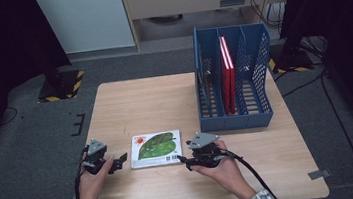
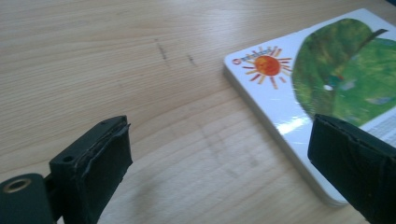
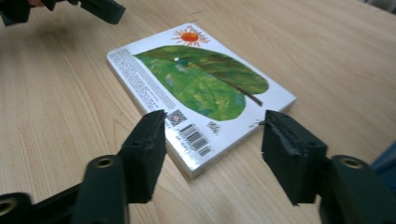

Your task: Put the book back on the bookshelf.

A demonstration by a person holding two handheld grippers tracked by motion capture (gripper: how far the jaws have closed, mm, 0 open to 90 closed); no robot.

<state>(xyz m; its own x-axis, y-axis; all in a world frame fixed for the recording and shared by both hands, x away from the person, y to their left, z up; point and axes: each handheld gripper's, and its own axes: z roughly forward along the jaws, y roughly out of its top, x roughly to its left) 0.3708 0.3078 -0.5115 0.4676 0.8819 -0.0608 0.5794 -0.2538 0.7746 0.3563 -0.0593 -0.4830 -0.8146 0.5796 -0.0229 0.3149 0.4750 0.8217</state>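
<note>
Right gripper (image 3: 212,154) jaws apart, framing book (image 3: 201,88) corner; left gripper (image 2: 219,163) wide open beside book

The high view looks from above my side of the table (image 1: 129,100), forward and down. It takes in the whole top, the floor around it and both my hands at the bottom edge.

The left gripper view sits low and very near the wood, and it looks along my left gripper (image 2: 219,168) toward the sun corner of the book (image 2: 327,79).

The right gripper view is also low and near, and it faces the barcode corner of the book (image 3: 201,79) from the other side. My left gripper (image 3: 100,9) shows at its top left.

All three views share the book (image 1: 155,148) and the wood around it.
</note>
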